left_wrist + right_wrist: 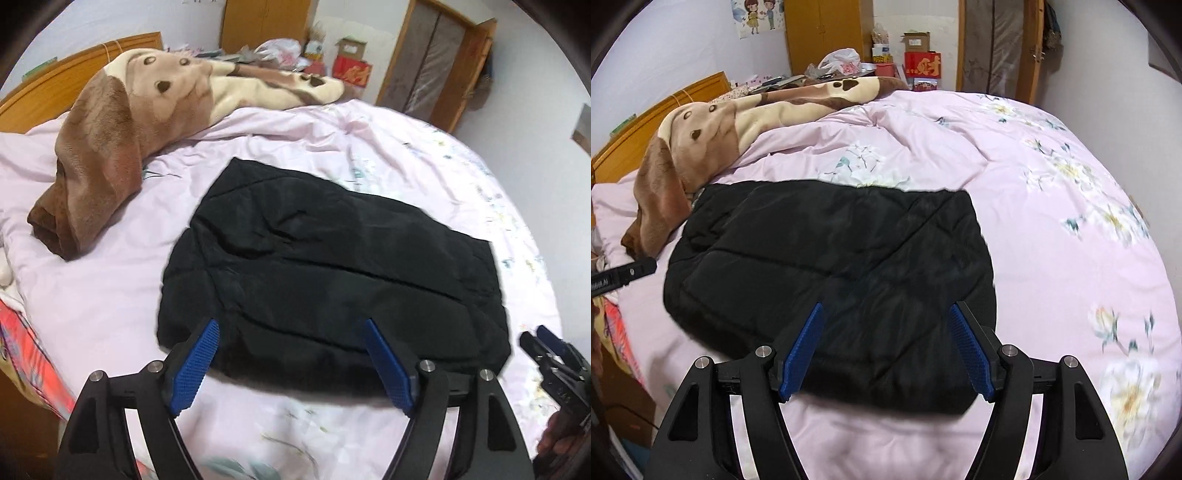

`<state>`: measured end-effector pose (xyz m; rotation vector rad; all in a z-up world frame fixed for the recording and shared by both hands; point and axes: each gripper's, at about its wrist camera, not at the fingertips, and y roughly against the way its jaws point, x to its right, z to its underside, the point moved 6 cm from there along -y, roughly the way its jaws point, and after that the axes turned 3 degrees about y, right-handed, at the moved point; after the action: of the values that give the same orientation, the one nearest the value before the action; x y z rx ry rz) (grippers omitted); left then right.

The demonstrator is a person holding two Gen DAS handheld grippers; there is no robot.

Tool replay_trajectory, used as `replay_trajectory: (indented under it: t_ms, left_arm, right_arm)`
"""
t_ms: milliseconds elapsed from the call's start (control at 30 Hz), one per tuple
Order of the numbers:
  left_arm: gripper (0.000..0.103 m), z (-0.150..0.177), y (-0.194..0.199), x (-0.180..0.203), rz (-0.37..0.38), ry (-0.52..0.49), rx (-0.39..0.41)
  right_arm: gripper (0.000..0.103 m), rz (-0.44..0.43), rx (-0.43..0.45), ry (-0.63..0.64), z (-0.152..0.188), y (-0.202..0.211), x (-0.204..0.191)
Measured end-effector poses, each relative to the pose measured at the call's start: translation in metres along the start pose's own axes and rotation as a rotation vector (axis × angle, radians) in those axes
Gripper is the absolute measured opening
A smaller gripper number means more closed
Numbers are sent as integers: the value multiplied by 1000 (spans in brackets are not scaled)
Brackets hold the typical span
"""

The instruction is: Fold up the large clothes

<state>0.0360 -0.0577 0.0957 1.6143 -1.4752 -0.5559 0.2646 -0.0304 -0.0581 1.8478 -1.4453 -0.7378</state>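
Lying folded on pink floral quilt: black quilted jacket; left hand-held gripper, right hand-held gripper wide, empty.

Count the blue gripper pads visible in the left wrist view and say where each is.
2 clearly: the left gripper's pads, one at lower left, the other at lower right, jaws open above the black jacket. The right gripper at the edge shows blue, too unclear to count.

The right gripper is cut off by the left wrist view's right edge; its jaw spacing cannot be read there. The duvet's flower print is smeared by blur. The black jacket's near hem is blurred. The red box's lettering is too small to read.
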Motion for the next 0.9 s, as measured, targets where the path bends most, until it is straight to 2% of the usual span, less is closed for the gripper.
replay_trajectory:
  t_ms: [167, 233, 267, 333, 433, 500, 633, 767, 900]
  left_arm:
    - [82, 31, 27, 23, -20, -69, 32]
    - [92, 41, 37, 30, -32, -93, 39]
    - [93, 45, 42, 32, -60, -111, 55]
    - [94, 54, 54, 37, -88, -133, 87]
    - [94, 67, 65, 44, -75, -125, 96]
    - [94, 74, 74, 47, -123, -142, 118]
    - [94, 85, 86, 54, -54, -107, 123]
    - [94, 95, 98, 65, -85, -156, 148]
    - [94, 101, 108, 71, -99, -163, 178]
  right_arm:
    - [70, 16, 32, -12, 16, 29, -10]
    - [70, 31, 49, -16, 22, 40, -13]
    - [70, 39, 54, -17, 25, 45, -14]
    - [70, 65, 60, -15, 33, 55, -16]
    - [70, 71, 79, -29, 42, 68, -16]
    - [70, 78, 93, -37, 48, 77, -16]
    - [70, 99, 120, -6, 58, 94, -24]
    - [70, 101, 129, 14, 65, 106, -32]
    - [70, 97, 143, 28, 67, 114, -38]
